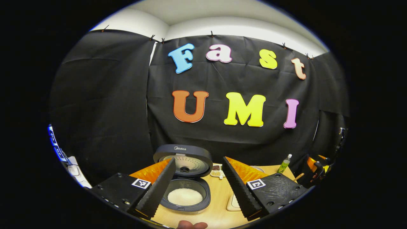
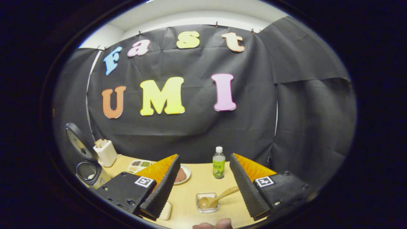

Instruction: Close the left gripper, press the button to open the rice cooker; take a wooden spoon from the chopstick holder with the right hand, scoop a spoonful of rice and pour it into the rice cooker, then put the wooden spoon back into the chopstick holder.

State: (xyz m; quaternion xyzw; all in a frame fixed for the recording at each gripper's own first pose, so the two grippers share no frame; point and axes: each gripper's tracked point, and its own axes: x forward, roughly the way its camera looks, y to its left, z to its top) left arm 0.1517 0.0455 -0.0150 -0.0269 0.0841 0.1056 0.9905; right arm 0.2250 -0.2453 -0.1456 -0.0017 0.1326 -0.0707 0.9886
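The rice cooker (image 1: 186, 203) stands with its lid (image 1: 184, 159) raised, and white rice lies in its pot (image 1: 185, 196). My left gripper (image 1: 199, 160) hangs open just in front of and above it, holding nothing. In the right gripper view the cooker (image 2: 87, 171) stands far left, beside the white chopstick holder (image 2: 106, 153). The wooden spoon (image 2: 219, 195) rests with its bowl in a small clear dish (image 2: 206, 203) on the table. My right gripper (image 2: 204, 156) stands open above that dish, not touching the spoon. The spoon's handle (image 1: 299, 176) pokes up at the far right.
A green-labelled bottle (image 2: 218, 163) stands behind the dish. A plate of brown food (image 2: 182, 175) and a compartment tray (image 2: 139, 164) lie mid-table. A small white object (image 2: 165, 211) sits near the front edge. A fingertip (image 2: 212, 225) shows at the bottom.
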